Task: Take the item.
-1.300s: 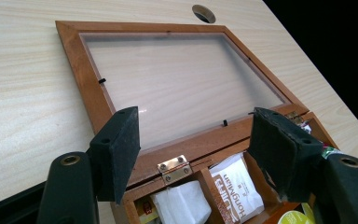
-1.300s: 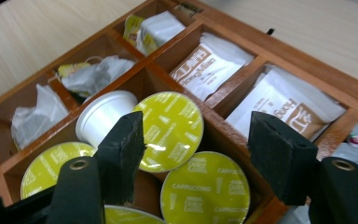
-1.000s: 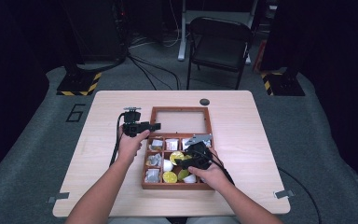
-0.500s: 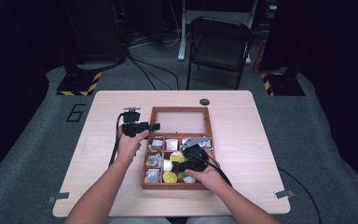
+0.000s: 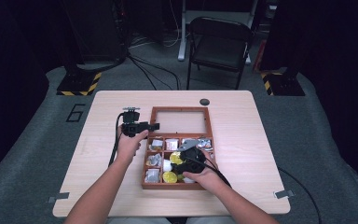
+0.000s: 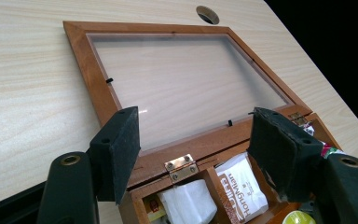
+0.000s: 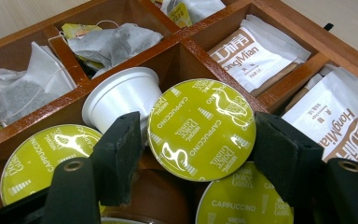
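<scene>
A wooden compartment box lies open on the table, its glass lid folded flat behind it. My right gripper is down in the box's middle compartments. Its jaws stand open on either side of a green-lidded cappuccino capsule that leans on other capsules; the right gripper is not closed on it. A white capsule lies on its side just behind. My left gripper hovers open at the box's left back corner. Through the left gripper I see the lid and a brass hinge.
Tea bags and HongMian sachets fill the other compartments. A round cable hole sits in the table behind the lid. A folding chair stands beyond the table's far edge. Bare tabletop lies right of the box.
My right gripper has shifted a little left and toward me inside the box, settling around the green capsule. The left gripper has stayed where it was.
</scene>
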